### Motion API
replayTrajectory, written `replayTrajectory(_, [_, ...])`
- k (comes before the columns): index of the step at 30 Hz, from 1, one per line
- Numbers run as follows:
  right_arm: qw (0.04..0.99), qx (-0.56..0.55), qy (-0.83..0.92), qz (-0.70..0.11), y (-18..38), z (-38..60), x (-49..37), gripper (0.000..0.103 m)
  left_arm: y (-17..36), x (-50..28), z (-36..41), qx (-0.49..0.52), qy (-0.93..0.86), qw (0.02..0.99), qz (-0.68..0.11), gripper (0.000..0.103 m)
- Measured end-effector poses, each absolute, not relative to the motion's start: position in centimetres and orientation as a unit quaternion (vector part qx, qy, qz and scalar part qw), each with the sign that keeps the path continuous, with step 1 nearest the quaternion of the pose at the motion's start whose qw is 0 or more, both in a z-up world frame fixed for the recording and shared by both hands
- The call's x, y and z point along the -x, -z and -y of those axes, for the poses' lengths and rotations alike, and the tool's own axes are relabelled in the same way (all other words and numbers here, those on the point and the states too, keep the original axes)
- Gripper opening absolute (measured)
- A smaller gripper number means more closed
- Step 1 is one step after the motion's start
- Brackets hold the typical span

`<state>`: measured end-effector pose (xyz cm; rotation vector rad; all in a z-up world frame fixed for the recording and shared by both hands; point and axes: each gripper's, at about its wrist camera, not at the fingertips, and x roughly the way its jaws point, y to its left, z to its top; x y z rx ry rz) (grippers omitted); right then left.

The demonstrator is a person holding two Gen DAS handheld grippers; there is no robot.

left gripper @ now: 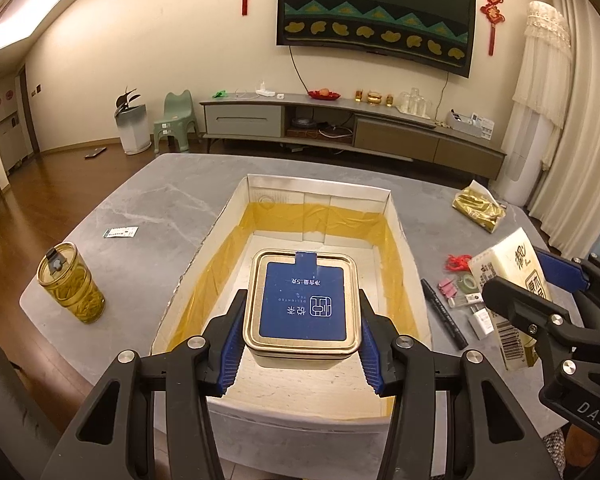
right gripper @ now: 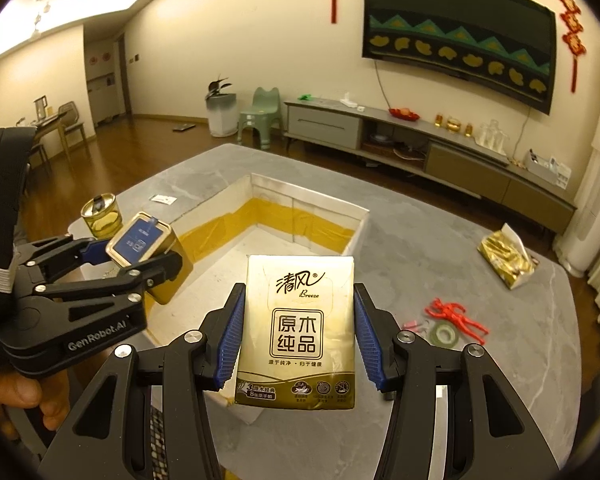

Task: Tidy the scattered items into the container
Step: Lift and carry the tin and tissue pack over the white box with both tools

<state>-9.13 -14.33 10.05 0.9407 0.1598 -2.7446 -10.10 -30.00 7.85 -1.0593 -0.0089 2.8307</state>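
Note:
My left gripper [left gripper: 302, 334] is shut on a gold tin with a blue label [left gripper: 302, 304], held over the open white box with yellow tape inside [left gripper: 320, 204]. In the right wrist view the same tin [right gripper: 142, 240] hangs above the box's left wall [right gripper: 216, 216]. My right gripper [right gripper: 298, 334] is shut on a pack of tissues [right gripper: 298, 332], held above the box's near right corner. That pack [left gripper: 512, 280] also shows at the right of the left wrist view. The inside of the box holds nothing that I can see.
On the grey table lie a black marker [left gripper: 444, 312], pink clips [left gripper: 448, 288], a green tape roll [right gripper: 444, 334], a red cord [right gripper: 458, 314], small white items [left gripper: 480, 320] and a gold tissue pack [right gripper: 506, 258]. A jar of yellow liquid [left gripper: 72, 284] and a card [left gripper: 120, 233] sit left.

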Motion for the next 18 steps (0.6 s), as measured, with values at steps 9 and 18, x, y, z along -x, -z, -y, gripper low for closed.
replayTrajectory(9, [0.148, -0.346, 0.925, -0.047, -9.1, 15.1, 12.4, 0.054, -7.3, 12.4, 30.2, 0.367, -0.928, 0.065, 0.003, 0.051])
replayTrajectory(18, [0.173, -0.377, 0.909, -0.033, -7.7, 15.2, 16.2, 0.054, -6.9, 15.2, 29.7, 0.391, -0.917, 0.081, -0.004, 0.051])
